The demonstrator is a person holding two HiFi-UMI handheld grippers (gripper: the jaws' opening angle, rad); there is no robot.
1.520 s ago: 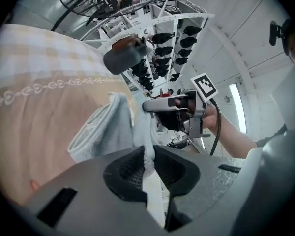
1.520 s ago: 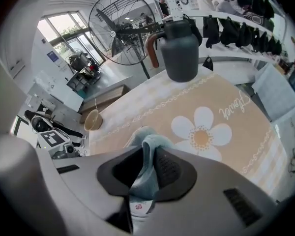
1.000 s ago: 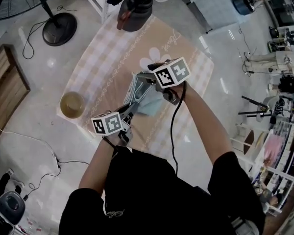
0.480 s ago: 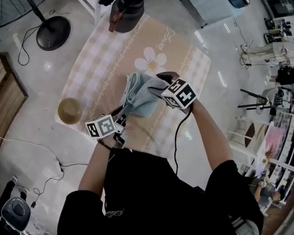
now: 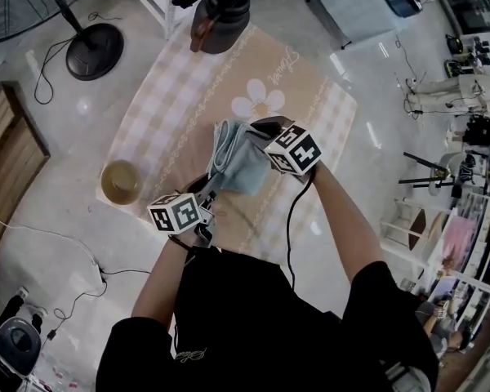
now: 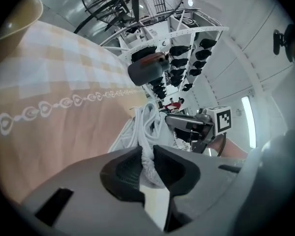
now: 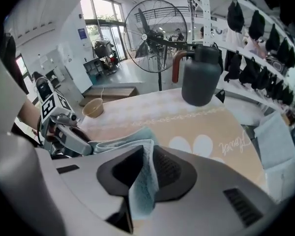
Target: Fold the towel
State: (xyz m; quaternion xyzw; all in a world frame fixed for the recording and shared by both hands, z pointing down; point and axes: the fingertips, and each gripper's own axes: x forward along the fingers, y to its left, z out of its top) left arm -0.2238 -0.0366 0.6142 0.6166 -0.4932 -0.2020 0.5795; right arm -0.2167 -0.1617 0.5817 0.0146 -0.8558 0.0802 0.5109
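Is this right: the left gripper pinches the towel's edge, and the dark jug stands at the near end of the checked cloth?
No. The dark jug stands at the far end of the checked cloth, away from the person; the head view shows it. The left gripper does pinch the edge of the towel.
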